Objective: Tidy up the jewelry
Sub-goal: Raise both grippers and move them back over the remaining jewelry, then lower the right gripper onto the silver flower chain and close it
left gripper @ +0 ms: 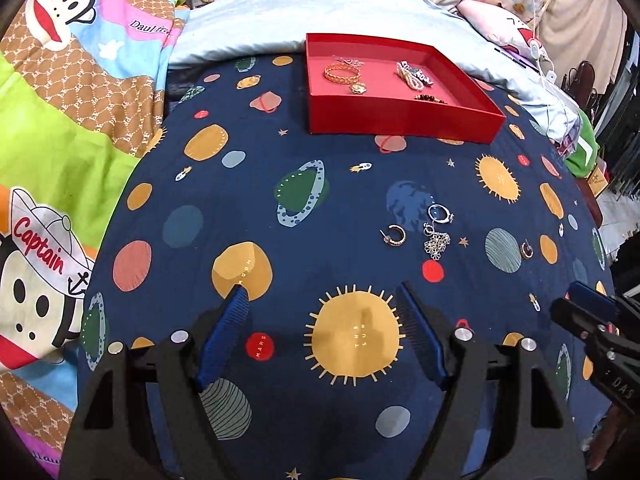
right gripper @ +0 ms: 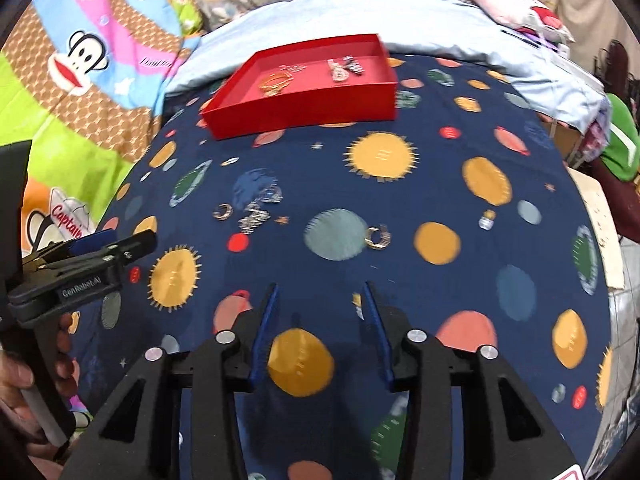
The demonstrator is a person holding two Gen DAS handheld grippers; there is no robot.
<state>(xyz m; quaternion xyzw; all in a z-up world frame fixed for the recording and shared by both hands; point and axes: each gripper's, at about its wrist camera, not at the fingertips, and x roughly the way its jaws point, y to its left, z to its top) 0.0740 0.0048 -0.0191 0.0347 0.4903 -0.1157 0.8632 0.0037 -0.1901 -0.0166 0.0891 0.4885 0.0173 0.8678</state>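
Observation:
A red tray sits at the far side of the navy planet-print cloth and holds an orange bracelet, a pearl piece and a dark bead bracelet. Loose on the cloth lie a hoop earring, a silver ring, a silver flower chain and a second hoop earring. My left gripper is open and empty, hovering near the cloth's front. My right gripper is open and empty, with the second hoop earring just ahead of it. The tray lies far left in the right wrist view.
Cartoon monkey bedding lies to the left. A pale blue pillow sits behind the tray. A white cable and clutter are at the far right. The right gripper shows at the left wrist view's right edge.

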